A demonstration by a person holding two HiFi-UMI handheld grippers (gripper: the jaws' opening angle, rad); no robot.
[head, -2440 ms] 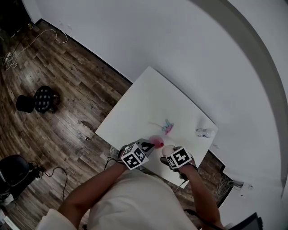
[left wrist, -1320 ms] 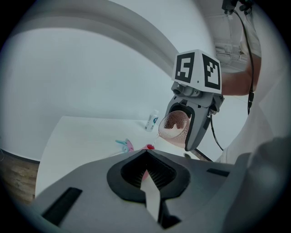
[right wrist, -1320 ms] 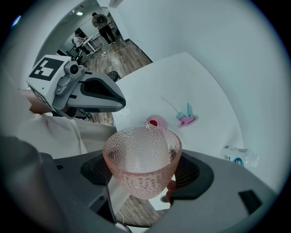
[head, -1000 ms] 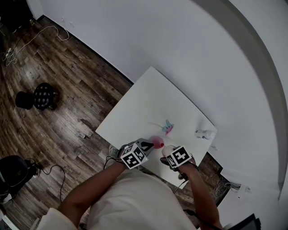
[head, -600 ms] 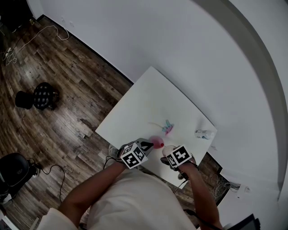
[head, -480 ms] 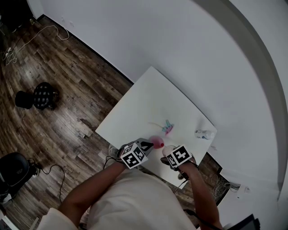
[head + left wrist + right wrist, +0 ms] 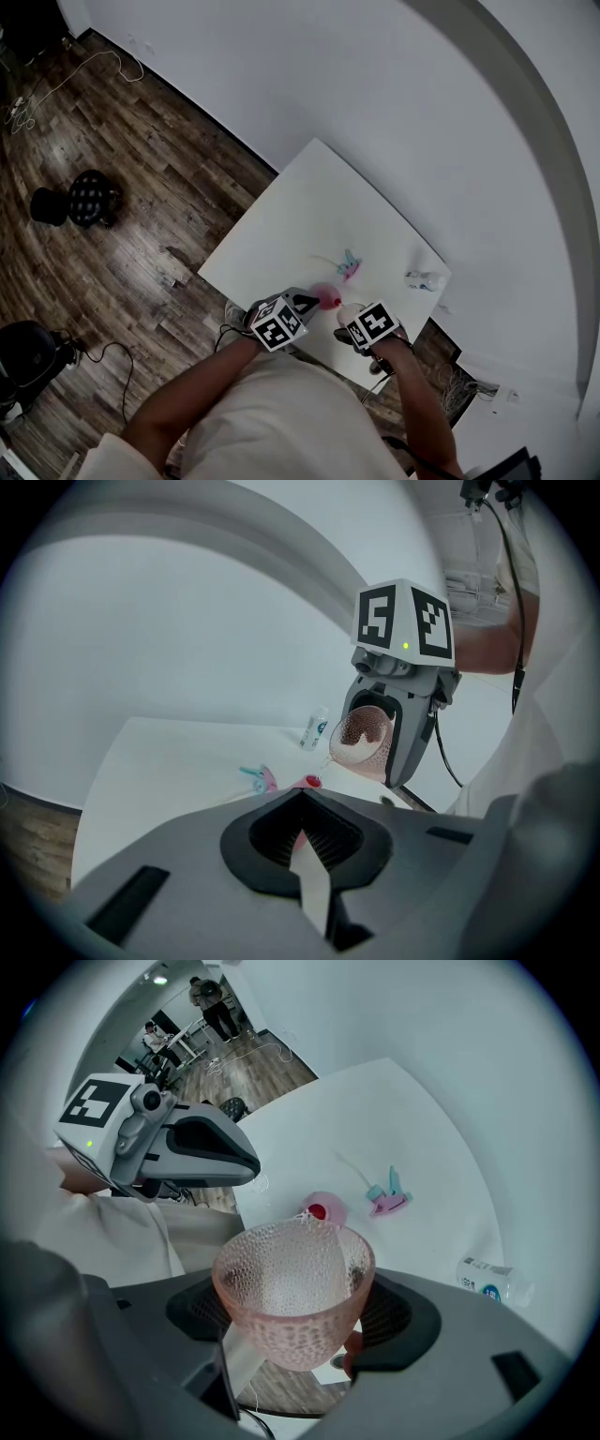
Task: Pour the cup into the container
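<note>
The right claw (image 7: 298, 1324) is clenched on a pink dimpled glass cup (image 7: 291, 1274), one jaw pressed to each side of its bowl. The cup is tipped forward, its mouth turned toward a small pink container (image 7: 324, 1209) that stands on the white bench (image 7: 309, 206) near the person's edge. A thin pale thread runs from the cup's far lip down to the container, which has a red spot showing in it (the left gripper view shows reddish-brown speckling inside the tilted cup). The left claw (image 7: 302, 799) is clenched with its jaws together and grips nothing; it hangs just to the left of the container, tip pointing toward it, and from the right gripper view the two look apart. Farther out on the bench lie a teal-and-pink plastic piece (image 7: 389, 1194) and, well to the right, a small clear bottle (image 7: 492, 1279) on its side.
</note>
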